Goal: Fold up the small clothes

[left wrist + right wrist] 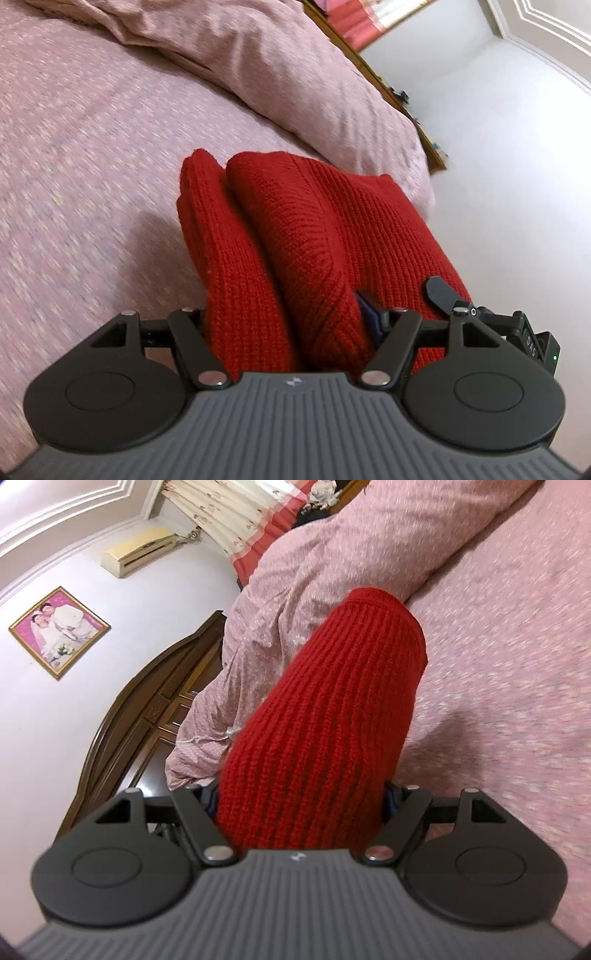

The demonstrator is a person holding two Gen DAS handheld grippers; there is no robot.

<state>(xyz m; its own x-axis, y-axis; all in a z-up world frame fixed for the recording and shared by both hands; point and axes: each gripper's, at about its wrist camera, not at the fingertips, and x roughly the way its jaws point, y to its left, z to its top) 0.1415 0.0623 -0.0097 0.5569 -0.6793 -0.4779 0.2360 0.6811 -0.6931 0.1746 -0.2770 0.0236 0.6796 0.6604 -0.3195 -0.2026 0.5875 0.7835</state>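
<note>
Grippers left (291, 325) and right (299, 805) both clamp red knit (295, 229); bulky folds may slip loose.

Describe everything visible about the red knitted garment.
The red knitted garment is thick, ribbed wool-like knit, plain red. It is bunched into soft folds, lifted off the pink bedspread. The left gripper is closed on a doubled fold; the right gripper clamps a ribbed section whose hemmed edge points away. Its full shape is hidden.
</note>
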